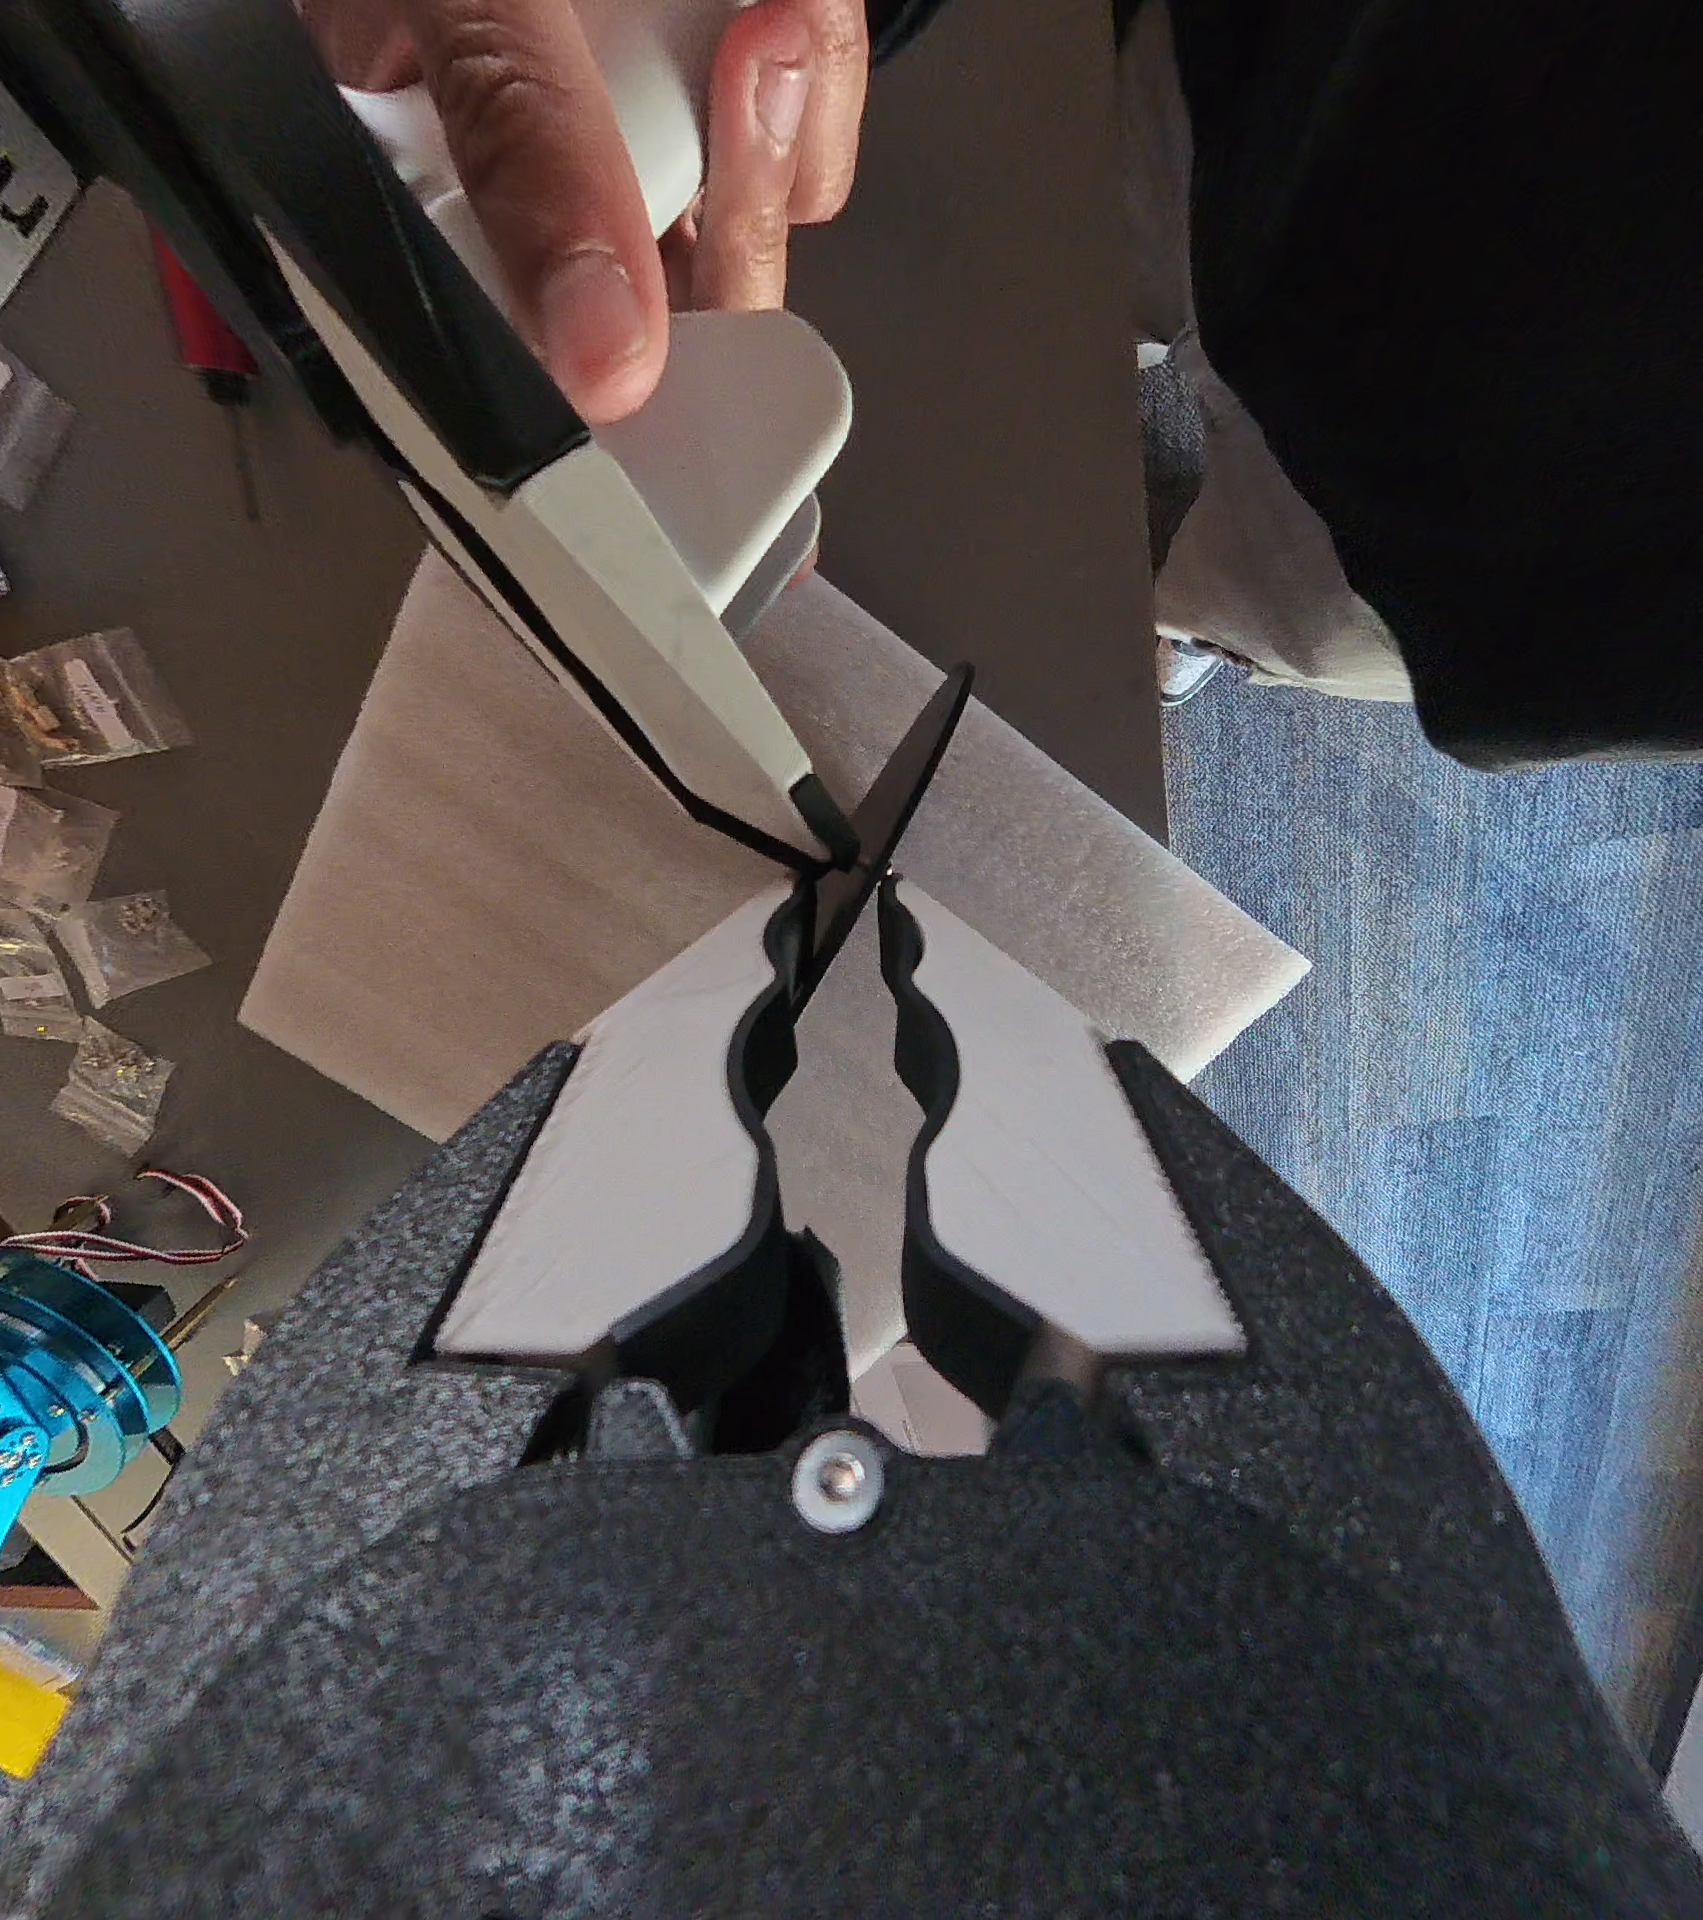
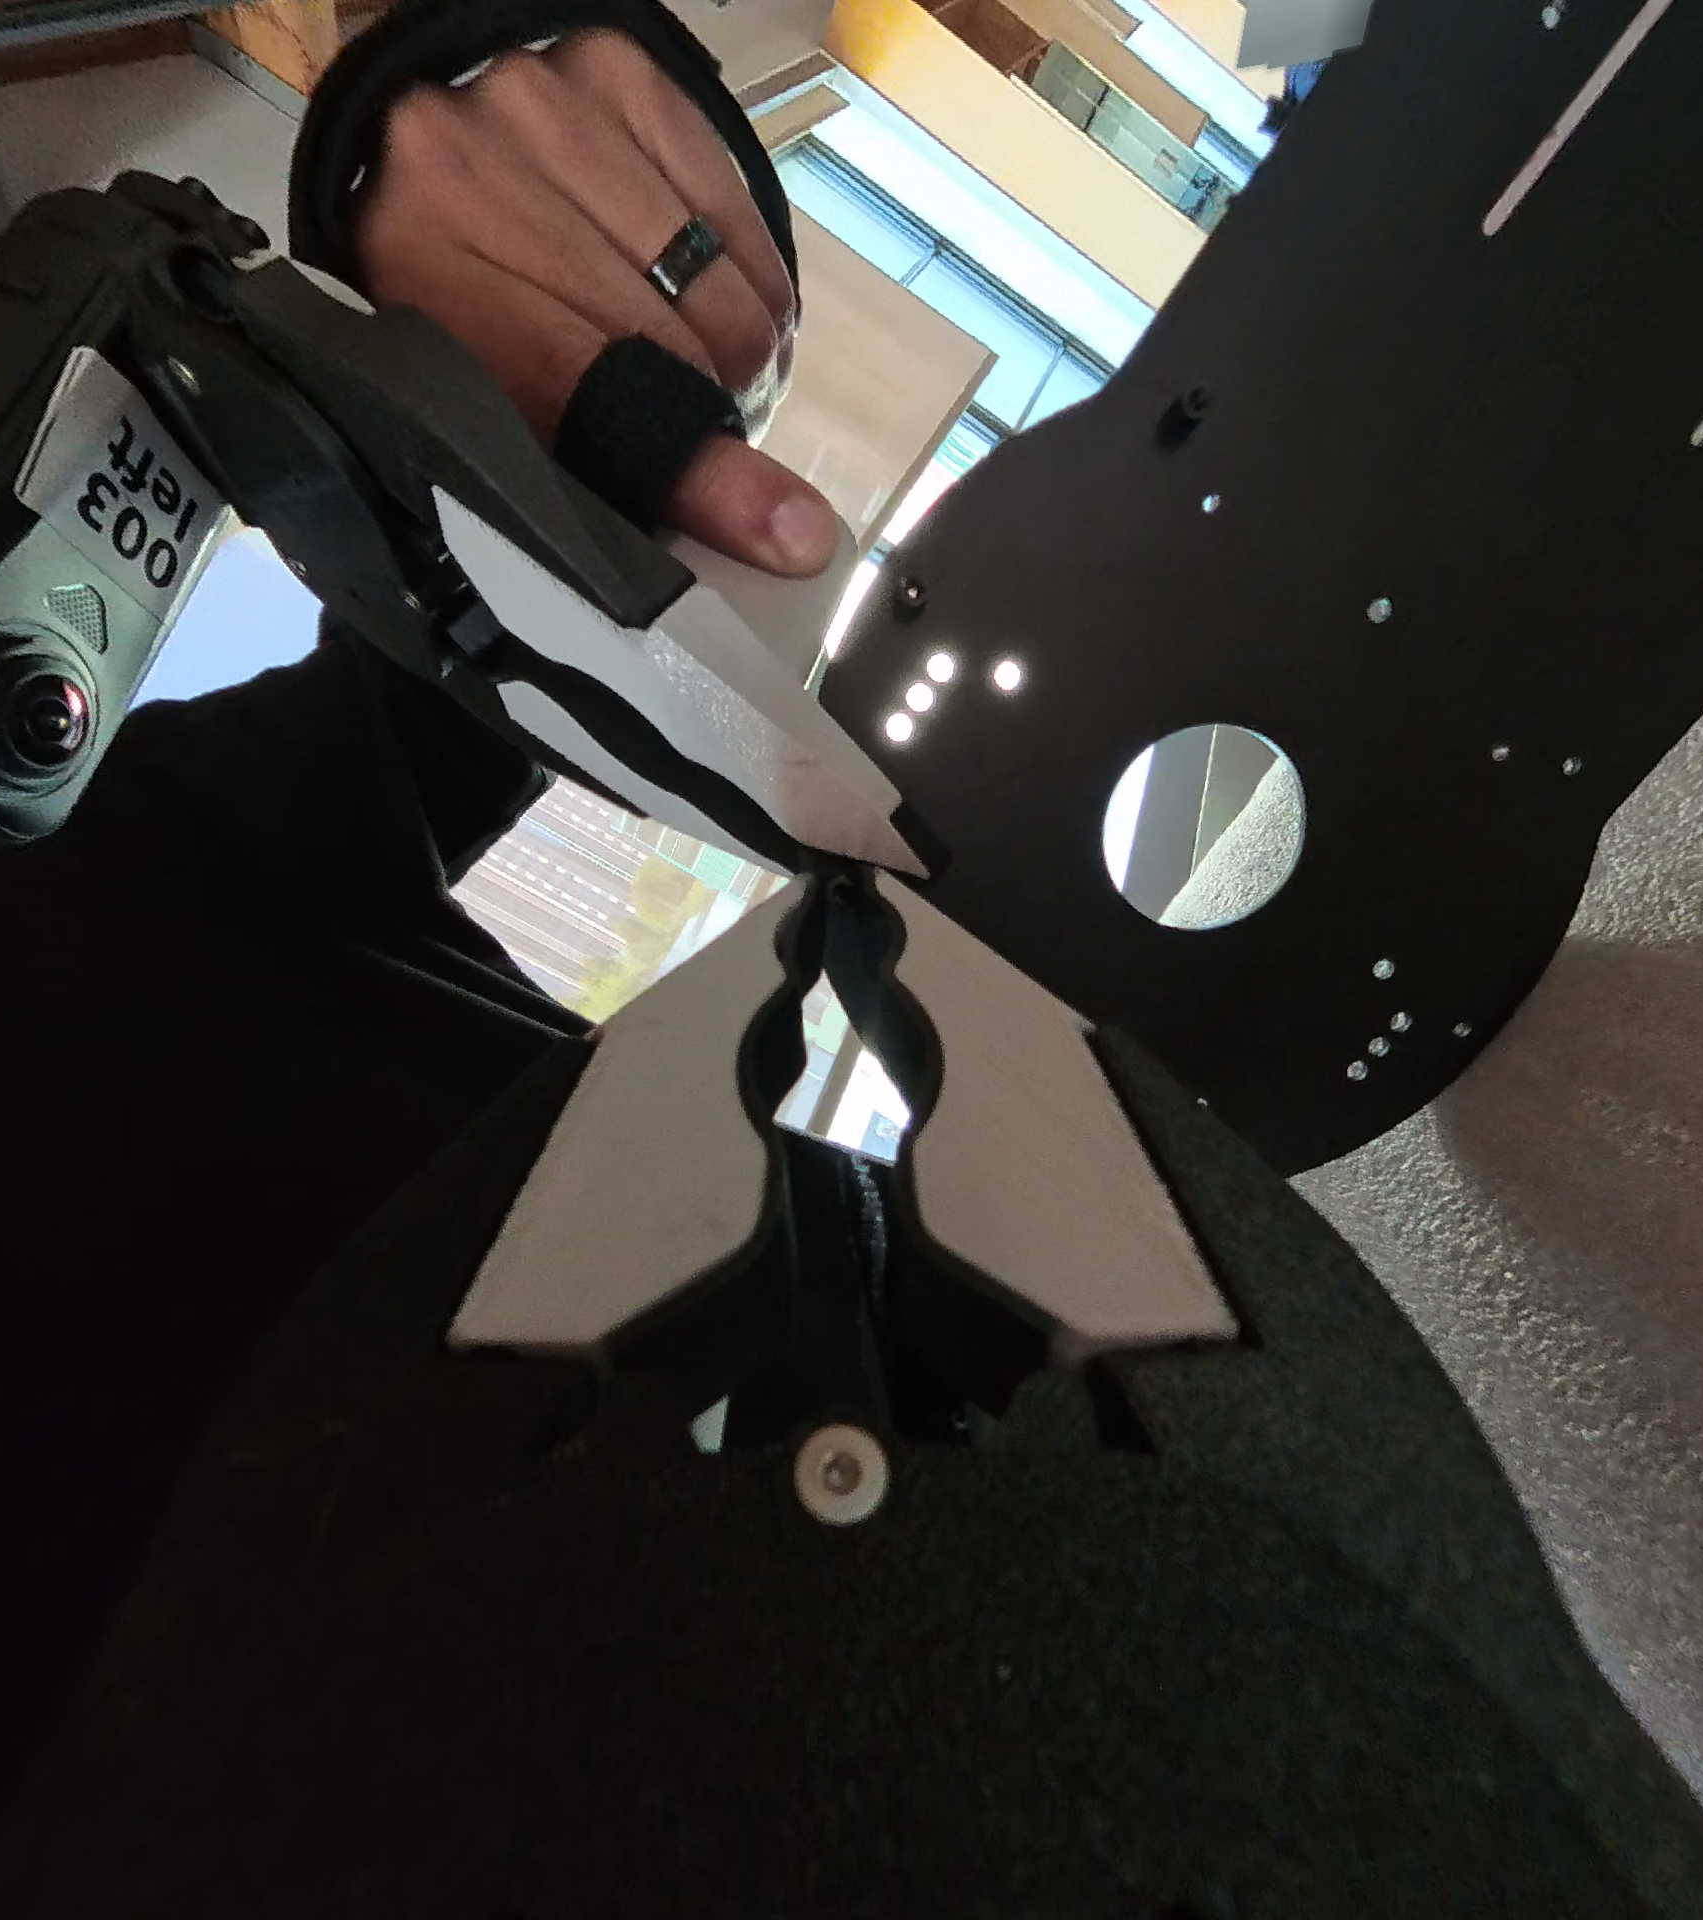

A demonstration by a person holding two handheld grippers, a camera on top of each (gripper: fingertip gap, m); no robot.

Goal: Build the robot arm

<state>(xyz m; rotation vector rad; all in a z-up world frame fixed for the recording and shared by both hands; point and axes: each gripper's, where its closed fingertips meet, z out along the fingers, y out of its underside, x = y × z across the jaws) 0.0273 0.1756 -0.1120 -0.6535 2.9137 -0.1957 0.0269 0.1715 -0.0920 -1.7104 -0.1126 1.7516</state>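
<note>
A thin black metal plate (image 2: 1346, 520) with a large round hole and several small holes is held up in the air. In the left wrist view it shows edge-on as a dark strip (image 1: 920, 748). My left gripper (image 1: 842, 894) is shut on one edge of the plate, which runs between its fingers. My right gripper (image 2: 842, 883) is shut on the same edge, its tips right against the left gripper's tips (image 2: 894, 836). The right gripper also shows in the left wrist view (image 1: 821, 826), coming in from the upper left, with a hand on it.
A white foam sheet (image 1: 514, 831) lies on the brown table below. Small plastic bags of parts (image 1: 47, 831) and a blue metal assembly (image 1: 26, 1382) sit at the left. Blue carpet (image 1: 1501, 1039) and a person's dark clothing (image 1: 1501, 312) are at the right. Less than 4 cm separates the two grippers' tips.
</note>
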